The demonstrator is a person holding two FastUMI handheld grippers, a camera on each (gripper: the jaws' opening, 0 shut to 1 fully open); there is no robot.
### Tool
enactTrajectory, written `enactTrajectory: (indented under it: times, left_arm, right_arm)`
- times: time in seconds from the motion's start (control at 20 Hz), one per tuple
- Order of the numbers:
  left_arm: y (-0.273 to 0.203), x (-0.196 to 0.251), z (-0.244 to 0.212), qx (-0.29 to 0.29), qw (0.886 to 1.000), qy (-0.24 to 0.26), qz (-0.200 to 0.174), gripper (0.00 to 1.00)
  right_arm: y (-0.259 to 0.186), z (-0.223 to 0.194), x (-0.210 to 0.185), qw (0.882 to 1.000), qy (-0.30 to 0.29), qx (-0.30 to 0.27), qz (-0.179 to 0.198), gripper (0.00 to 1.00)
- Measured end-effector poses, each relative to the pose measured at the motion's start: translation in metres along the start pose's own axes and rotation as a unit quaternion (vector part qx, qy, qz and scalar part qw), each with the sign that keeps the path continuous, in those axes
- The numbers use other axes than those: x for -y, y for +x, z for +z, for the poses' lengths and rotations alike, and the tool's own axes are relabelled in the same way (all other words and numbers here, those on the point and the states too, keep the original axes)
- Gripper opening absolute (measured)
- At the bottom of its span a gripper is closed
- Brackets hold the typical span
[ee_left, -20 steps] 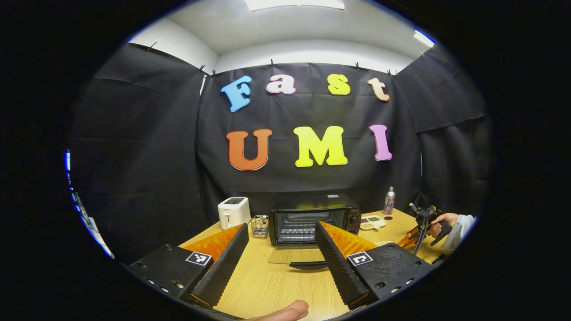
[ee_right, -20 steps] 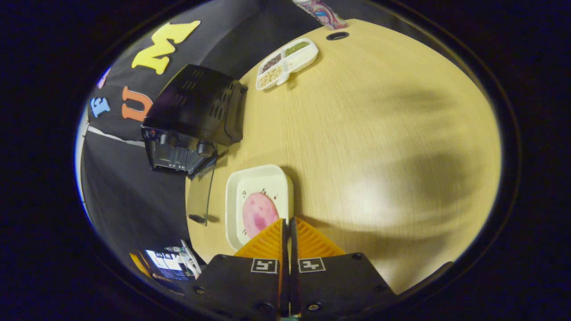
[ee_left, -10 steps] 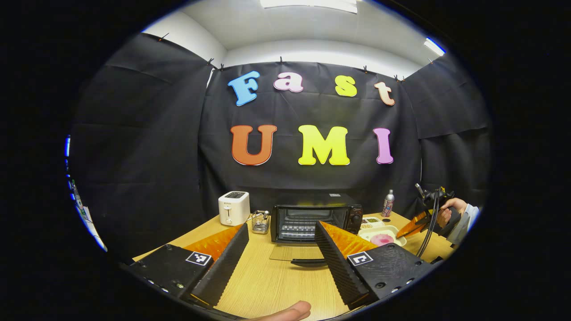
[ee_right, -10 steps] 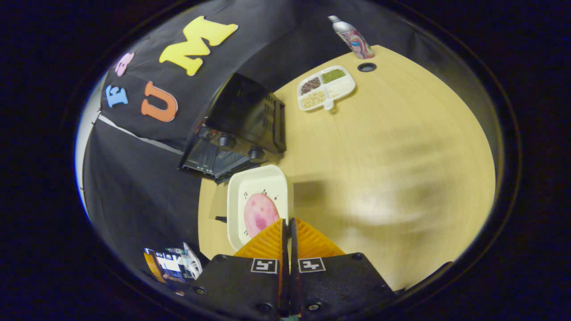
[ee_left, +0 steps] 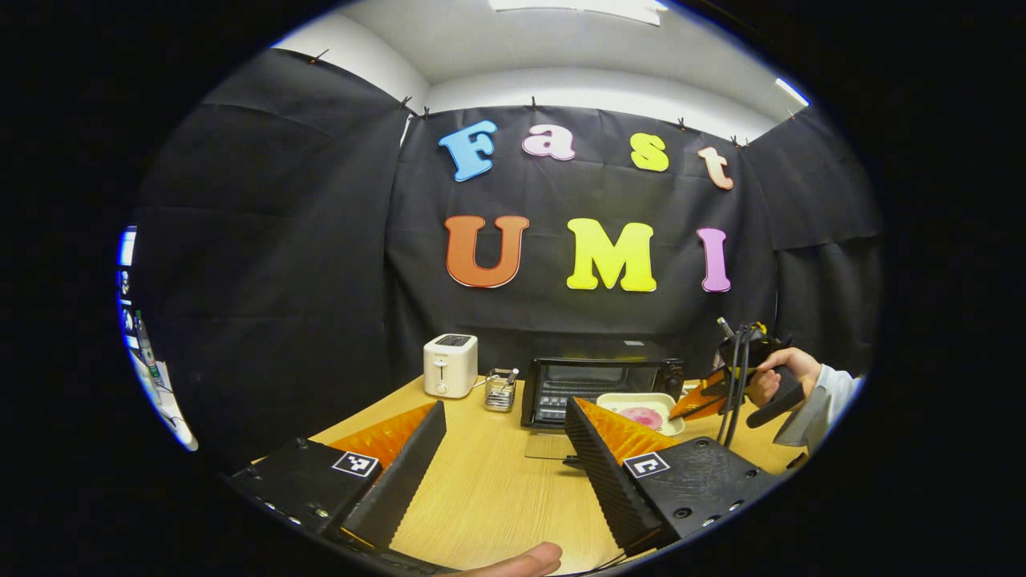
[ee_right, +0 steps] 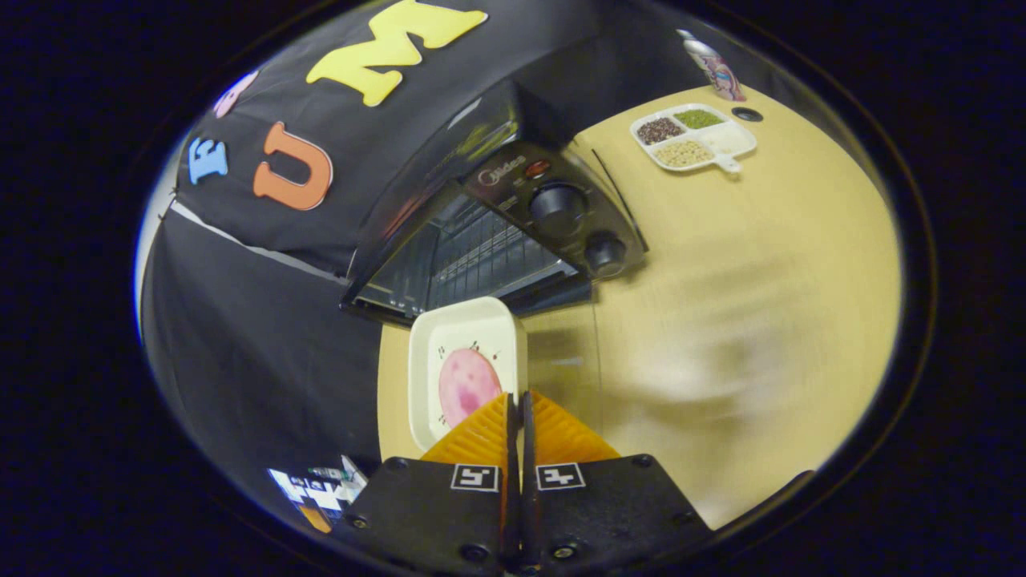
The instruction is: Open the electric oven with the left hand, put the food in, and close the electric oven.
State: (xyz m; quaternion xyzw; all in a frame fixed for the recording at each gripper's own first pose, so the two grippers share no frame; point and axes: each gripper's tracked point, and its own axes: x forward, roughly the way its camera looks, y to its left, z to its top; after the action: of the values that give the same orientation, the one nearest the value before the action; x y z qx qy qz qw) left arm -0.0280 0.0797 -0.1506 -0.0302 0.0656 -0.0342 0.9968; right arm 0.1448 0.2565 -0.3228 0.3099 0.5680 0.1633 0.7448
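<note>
Left claw (ee_left: 501, 449): spread wide, holding nothing, hovering above the bench (ee_left: 481, 497) well back from the oven.
Right claw (ee_right: 515, 417): closed on the near rim of the plate (ee_right: 461, 320), fingers pressed together with the rim between them; seen from the left gripper view at (ee_left: 696, 401), held by a hand (ee_left: 773, 381) with a pale sleeve.
Plate: cream, square, carrying a round pink slice of meat (ee_right: 467, 385); held in the air just in front of the oven mouth, also visible at (ee_left: 637, 398).
Electric oven (ee_right: 497, 216): black, door open, glass door (ee_left: 549, 445) folded down flat toward the bench; wire rack visible inside; two knobs on the right panel.
Toaster (ee_left: 450, 365): white, left of the oven.
Wire basket (ee_left: 500, 390): between toaster and oven.
Divided dish (ee_right: 693, 136): white, filled with beans and grains, right of the oven.
Bottle (ee_right: 709, 60): behind the divided dish.
</note>
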Motion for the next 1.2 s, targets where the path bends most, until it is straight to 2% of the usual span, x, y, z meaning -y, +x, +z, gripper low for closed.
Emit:
enactTrajectory:
  times: [0.1,0.2,0.25,0.3,0.35,0.45,0.6,0.65,0.7,0.8,0.95,1.0,1.05,1.1,1.15,1.2]
  left_arm:
    - [0.002,-0.007,-0.007,-0.009,1.0,-0.001,0.005,0.95]
    - [0.006,-0.01,-0.01,-0.014,1.0,-0.003,0.006,0.95]
    - [0.008,-0.01,-0.011,-0.013,1.0,-0.003,0.007,0.95]
    - [0.009,-0.01,-0.012,-0.013,1.0,-0.002,0.008,0.95]
    - [0.011,-0.011,-0.013,-0.013,1.0,0.0,0.011,0.95]
    - [0.019,-0.019,-0.021,-0.019,1.0,0.0,0.022,0.95]
    - [0.031,-0.019,-0.038,-0.037,0.999,0.0,0.019,0.95]
    - [0.032,-0.018,-0.041,-0.039,0.999,0.002,0.018,0.95]
    - [0.034,-0.018,-0.042,-0.037,0.999,0.005,0.016,0.95]
    - [0.037,-0.013,-0.043,-0.027,1.0,0.006,0.002,0.95]
    - [0.049,-0.012,-0.06,-0.04,0.999,0.01,-0.004,0.95]
    - [0.052,-0.013,-0.065,-0.045,0.999,0.012,-0.003,0.95]
    - [0.053,-0.013,-0.069,-0.05,0.999,0.012,-0.003,0.95]
    - [0.054,-0.011,-0.072,-0.055,0.998,0.012,-0.004,0.95]
    - [0.054,-0.01,-0.075,-0.059,0.998,0.013,-0.006,0.95]
    - [0.055,-0.008,-0.077,-0.061,0.998,0.014,-0.007,0.95]
  right_arm:
    - [0.028,0.008,-0.009,0.999,0.023,0.023,-0.007,0.04]
    - [0.051,0.017,-0.017,0.997,0.059,0.052,-0.002,0.01]
    - [0.059,0.021,-0.02,0.994,0.085,0.069,0.003,0.04]
    - [0.067,0.027,-0.022,0.989,0.116,0.088,0.008,0.01]
    - [0.075,0.034,-0.024,0.983,0.149,0.111,0.014,0.04]
    - [0.089,0.045,-0.027,0.968,0.201,0.151,0.027,0.01]
    - [0.104,0.059,-0.03,0.945,0.246,0.211,0.038,0.04]
    - [0.11,0.066,-0.028,0.938,0.251,0.234,0.041,0.04]
    - [0.111,0.073,-0.032,0.929,0.26,0.257,0.058,0.01]
    - [0.113,0.084,-0.046,0.916,0.258,0.29,0.1,0.04]
    - [0.121,0.1,-0.048,0.914,0.229,0.317,0.107,0.01]
    - [0.126,0.103,-0.047,0.915,0.223,0.32,0.105,0.06]
    - [0.13,0.103,-0.044,0.914,0.224,0.322,0.104,0.03]
    - [0.131,0.104,-0.042,0.913,0.223,0.325,0.107,0.08]
    - [0.125,0.106,-0.043,0.908,0.221,0.336,0.12,0.05]
    - [0.126,0.108,-0.044,0.906,0.215,0.342,0.125,0.08]
